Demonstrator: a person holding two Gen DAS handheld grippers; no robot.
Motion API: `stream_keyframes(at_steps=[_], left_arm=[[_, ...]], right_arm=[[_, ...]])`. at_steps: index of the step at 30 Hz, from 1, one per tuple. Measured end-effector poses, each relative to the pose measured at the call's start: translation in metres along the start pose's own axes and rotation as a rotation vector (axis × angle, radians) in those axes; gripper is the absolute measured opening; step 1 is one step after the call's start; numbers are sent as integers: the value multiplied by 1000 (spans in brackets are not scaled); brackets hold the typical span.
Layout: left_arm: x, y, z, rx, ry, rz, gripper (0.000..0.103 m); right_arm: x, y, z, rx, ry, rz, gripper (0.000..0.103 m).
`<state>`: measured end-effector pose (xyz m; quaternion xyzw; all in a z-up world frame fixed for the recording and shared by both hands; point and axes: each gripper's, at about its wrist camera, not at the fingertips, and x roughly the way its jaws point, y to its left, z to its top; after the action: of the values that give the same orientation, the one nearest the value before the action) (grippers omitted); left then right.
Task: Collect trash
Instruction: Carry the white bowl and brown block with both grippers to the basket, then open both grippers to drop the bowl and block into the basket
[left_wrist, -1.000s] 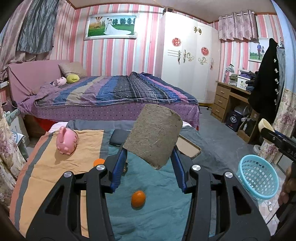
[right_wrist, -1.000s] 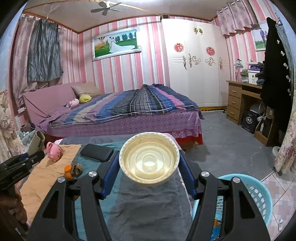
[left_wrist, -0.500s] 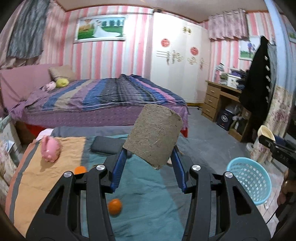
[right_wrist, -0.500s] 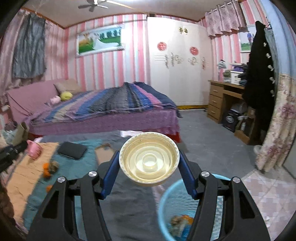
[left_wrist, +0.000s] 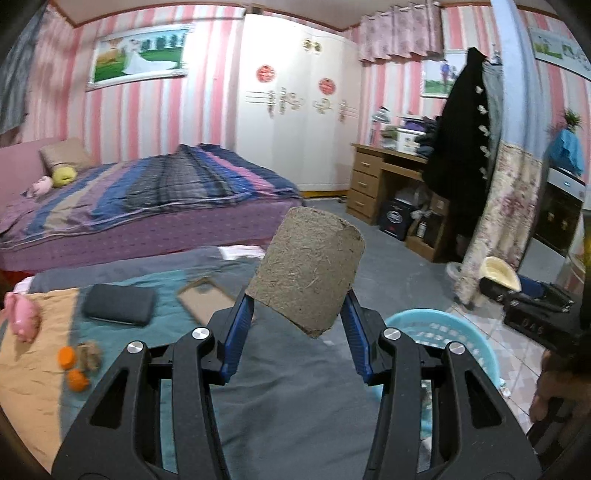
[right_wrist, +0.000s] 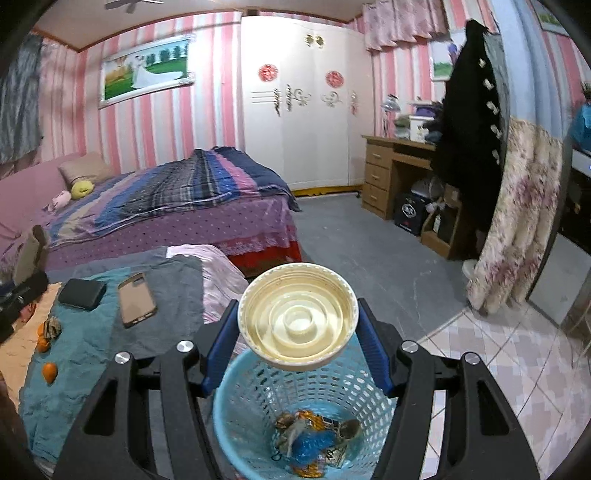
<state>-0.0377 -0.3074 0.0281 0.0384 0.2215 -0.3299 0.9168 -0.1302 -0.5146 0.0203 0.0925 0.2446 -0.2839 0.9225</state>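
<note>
The left claw (left_wrist: 297, 325) is clenched on a brown fibrous roll (left_wrist: 308, 273), tilted, above the cloth-covered surface (left_wrist: 288, 391). The blue basket (left_wrist: 458, 339) sits at 3 o'clock of that claw, on the floor. The right claw (right_wrist: 297, 343) grips a cream lid (right_wrist: 298, 326) by its rim, hollow side facing the camera, directly over the basket (right_wrist: 251, 402), which holds wrappers (right_wrist: 314, 439). Oranges (right_wrist: 50, 371), a wallet (right_wrist: 82, 293) and a phone case (right_wrist: 136, 300) lie at 9 to 10 o'clock.
</note>
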Motion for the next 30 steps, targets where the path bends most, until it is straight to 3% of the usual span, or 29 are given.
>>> stream_keyframes(at_steps=[2,4,10,16,19,21,26,30], left_arm=[[8,-15,-1,11,9,-24,46],[16,-32,-2,25,25,-52,46],[38,-62,-12,40,78,-124,48],[63,-89,-16,55,135,-206,49],[70,-97,-17,67,168,-258,60],[67,-92,-18,64,157,-229,80],[46,-53,-14,17,114,-156,87],[15,3,-14,-14,75,-36,91]], right_arm=[[5,-2,0,-15,23,-9,64],[7,-9,-1,-15,24,-83,78],[-14,-36,3,124,-59,-156,79],[-46,-72,0,281,-195,-310,79],[-47,-74,1,293,-204,-300,79],[-47,-72,0,281,-203,-285,79],[-46,-60,0,238,-205,-207,79],[-46,-35,1,189,-226,-105,81]])
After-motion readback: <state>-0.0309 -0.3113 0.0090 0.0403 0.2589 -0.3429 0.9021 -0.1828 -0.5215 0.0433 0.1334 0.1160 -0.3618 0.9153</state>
